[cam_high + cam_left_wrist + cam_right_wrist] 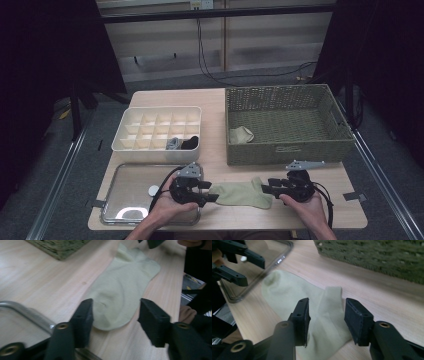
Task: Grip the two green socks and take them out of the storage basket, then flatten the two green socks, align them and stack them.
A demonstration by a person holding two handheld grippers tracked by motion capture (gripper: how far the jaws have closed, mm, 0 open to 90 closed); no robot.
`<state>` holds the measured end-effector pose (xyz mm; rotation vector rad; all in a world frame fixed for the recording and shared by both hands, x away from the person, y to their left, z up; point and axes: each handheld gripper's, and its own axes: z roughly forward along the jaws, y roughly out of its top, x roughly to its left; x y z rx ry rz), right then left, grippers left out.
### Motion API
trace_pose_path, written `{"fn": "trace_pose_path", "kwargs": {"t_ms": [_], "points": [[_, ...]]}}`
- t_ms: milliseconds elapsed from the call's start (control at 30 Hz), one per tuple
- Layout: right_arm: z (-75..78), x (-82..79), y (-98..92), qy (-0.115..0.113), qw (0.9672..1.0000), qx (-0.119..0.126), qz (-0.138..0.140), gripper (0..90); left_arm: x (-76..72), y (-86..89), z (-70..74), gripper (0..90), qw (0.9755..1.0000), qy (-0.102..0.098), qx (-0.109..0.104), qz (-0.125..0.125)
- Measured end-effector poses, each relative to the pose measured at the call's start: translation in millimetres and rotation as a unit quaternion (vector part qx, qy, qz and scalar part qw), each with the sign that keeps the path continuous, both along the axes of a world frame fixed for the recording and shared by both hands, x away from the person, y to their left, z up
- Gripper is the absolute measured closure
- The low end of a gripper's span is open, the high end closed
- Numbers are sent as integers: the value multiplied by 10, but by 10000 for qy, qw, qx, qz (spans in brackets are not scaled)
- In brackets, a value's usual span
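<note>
A pale green sock (240, 194) lies flat on the wooden table near its front edge, between my two grippers. My left gripper (212, 192) sits at the sock's left end. In the left gripper view its jaws (115, 312) stand apart on either side of the sock's (125, 282) rounded end, without pressing it. My right gripper (266, 189) is at the sock's right end. In the right gripper view its jaws (327, 312) are also apart, straddling the sock's (287, 290) folded end with nothing pinched.
A green woven basket (290, 150) stands behind the sock, with another pale sock (241, 134) inside. A white divided organiser (162, 108) at back left holds a grey sock (172, 143) and a black one (190, 142). A metal tray (130, 190) lies at front left.
</note>
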<state>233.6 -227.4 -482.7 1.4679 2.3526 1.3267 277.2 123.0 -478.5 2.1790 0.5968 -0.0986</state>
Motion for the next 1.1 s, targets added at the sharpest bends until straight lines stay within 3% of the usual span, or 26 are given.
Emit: {"fn": "trace_pose_path", "kwargs": {"t_ms": [167,233,300,500,833,933,1100], "points": [[61,5,30,-84,9999,100,31,513,6,83,34,330,9997,-65,-51,223],[84,25,37,-102,9998,158,33,481,19,143,40,228,9992,-35,-30,399],[102,40,36,-101,9998,163,25,464,23,164,43,185,9990,3,-4,453],[180,120,30,-212,9994,253,-67,443,50,295,84,110,9980,23,-101,618],[264,197,61,-327,9990,306,-87,432,-37,518,110,93,9981,-185,-31,579],[353,222,95,-410,9987,318,-19,430,-95,642,86,86,9978,-260,125,589],[471,291,127,-500,9983,265,117,439,-95,753,85,85,9969,-284,116,721]]}}
